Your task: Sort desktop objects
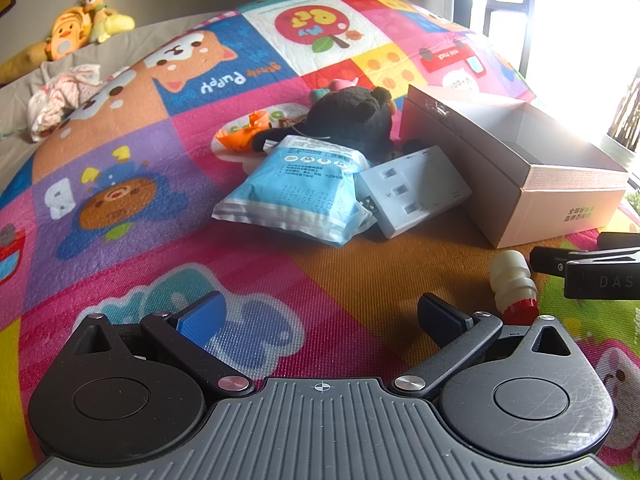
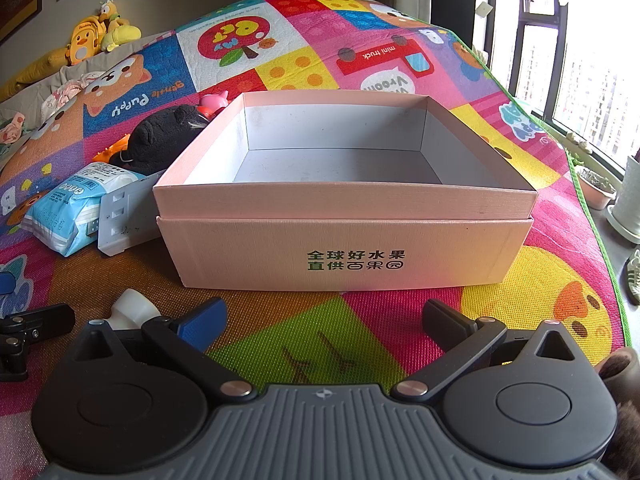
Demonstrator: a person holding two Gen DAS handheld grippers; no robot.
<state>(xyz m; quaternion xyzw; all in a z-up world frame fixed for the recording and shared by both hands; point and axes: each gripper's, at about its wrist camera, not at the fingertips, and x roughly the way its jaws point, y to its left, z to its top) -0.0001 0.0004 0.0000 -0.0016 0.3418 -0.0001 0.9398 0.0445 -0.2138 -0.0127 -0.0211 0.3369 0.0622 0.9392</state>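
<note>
Both tools are held low over the play mat (image 2: 304,344), nearest the camera: the left gripper (image 1: 320,316) and the right gripper (image 2: 324,320) are each spread wide with nothing between the fingers. Just beyond, a small white bottle with a red cap (image 1: 514,284) is seen lying on its side; it is judged light, hard and apt to roll, best taken across its ribbed body. Further on, a blue wipes packet (image 1: 296,188), soft and yielding, is overlapped by a stiff white power strip (image 1: 416,192), which leans against the pink box (image 2: 344,248). The box, empty inside, stands mid-mat. Behind the packet a black plush toy (image 1: 352,120) and an orange toy (image 1: 240,134) are found, the former squashy and easily pinched anywhere.
</note>
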